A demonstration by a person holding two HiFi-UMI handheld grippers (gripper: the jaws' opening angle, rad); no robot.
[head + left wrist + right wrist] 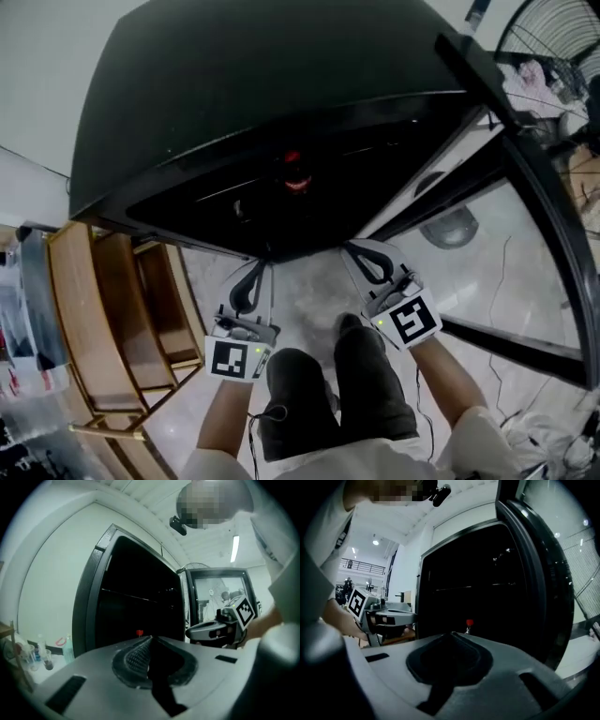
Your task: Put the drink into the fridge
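Left gripper point(255, 274) and right gripper point(361, 258) are both clenched on nothing, side by side, forearms stretched forward, pointing roughly level into the open fridge point(234, 94). Straight ahead of both tips and well apart from them, the drink point(469, 623) stands inside the fridge, long axis vertical, red cap up.

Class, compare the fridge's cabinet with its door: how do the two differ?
The cabinet is opaque and dark inside; the door is clear glass, showing floor through it. The cabinet holds a red-capped bottle; the door stands swung open at the right. Both are black-framed.
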